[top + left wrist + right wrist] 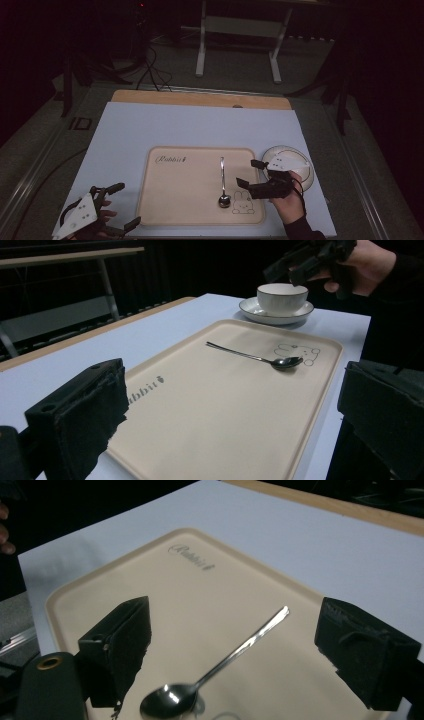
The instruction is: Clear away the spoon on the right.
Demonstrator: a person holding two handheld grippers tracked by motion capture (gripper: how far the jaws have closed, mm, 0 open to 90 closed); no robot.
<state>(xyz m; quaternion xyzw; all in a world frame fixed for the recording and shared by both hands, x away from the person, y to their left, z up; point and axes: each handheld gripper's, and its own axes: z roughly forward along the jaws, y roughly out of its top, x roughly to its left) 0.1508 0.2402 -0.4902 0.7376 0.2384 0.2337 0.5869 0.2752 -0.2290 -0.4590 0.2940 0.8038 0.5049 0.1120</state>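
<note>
At the left our left gripper [116, 207] waits with fingers wide and empty at the surface's [125, 130] near corner, then the thin, stiff, slippery spoon [222, 184] lies flat on the tray [175, 200], best pinched mid-handle by our right gripper [246, 172], fingers wide and empty.

The table is seen from above and behind the person in the high view, facing forward and down, with the beige tray [200, 185] at lower centre. A low, close look across the tray [220, 410] toward the cup at upper right is given by the left gripper view. The spoon [220, 667] is looked down on steeply and closely in the right gripper view. Tray and spoon are shared by all three.
</note>
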